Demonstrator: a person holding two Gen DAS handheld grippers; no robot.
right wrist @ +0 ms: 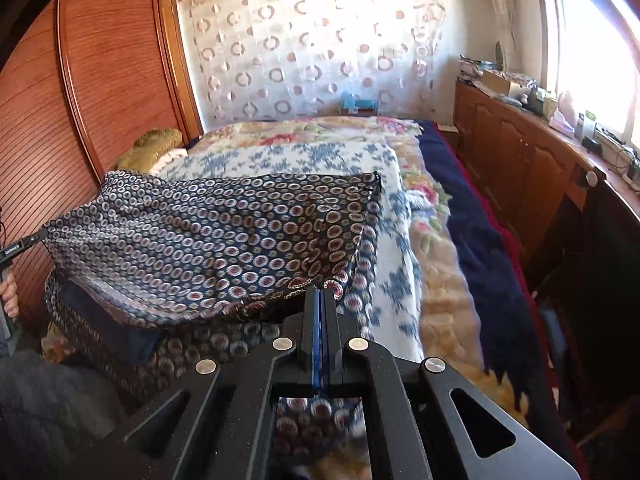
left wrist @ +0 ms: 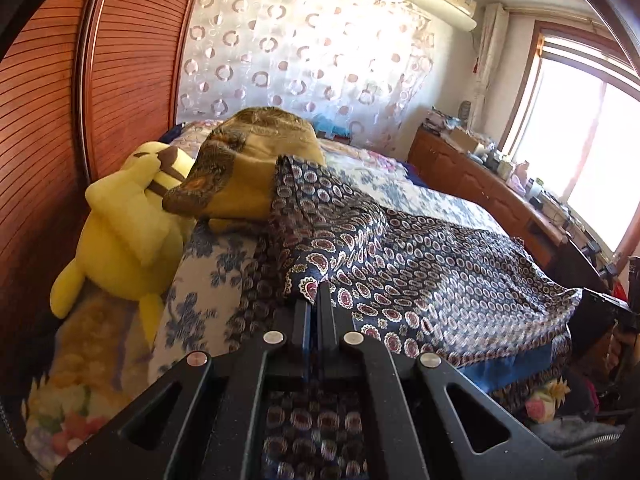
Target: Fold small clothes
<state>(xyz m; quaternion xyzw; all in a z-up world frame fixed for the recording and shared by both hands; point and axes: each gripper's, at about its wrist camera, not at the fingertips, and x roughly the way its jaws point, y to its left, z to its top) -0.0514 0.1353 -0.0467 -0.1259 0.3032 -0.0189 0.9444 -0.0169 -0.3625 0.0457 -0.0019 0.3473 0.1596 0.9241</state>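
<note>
A navy patterned garment [left wrist: 420, 256] with small rings and paisley trim is stretched in the air above the bed. My left gripper [left wrist: 314, 294] is shut on one near corner of it. My right gripper [right wrist: 320, 294] is shut on the other near corner of the garment [right wrist: 208, 232]. The cloth spans between both grippers, and its far edge rests on the blue-flowered bedspread [right wrist: 312, 156]. The left gripper's tip shows at the left edge of the right wrist view [right wrist: 38, 236], pinching the cloth. The right gripper shows dark at the right edge of the left wrist view.
A yellow plush toy [left wrist: 120, 232] and a gold-brown folded quilt [left wrist: 256, 160] lie at the bed's left, against a wooden wardrobe [left wrist: 48, 128]. A wooden cabinet [right wrist: 520, 160] with clutter runs under the window on the right. A patterned curtain [right wrist: 312, 48] hangs behind the bed.
</note>
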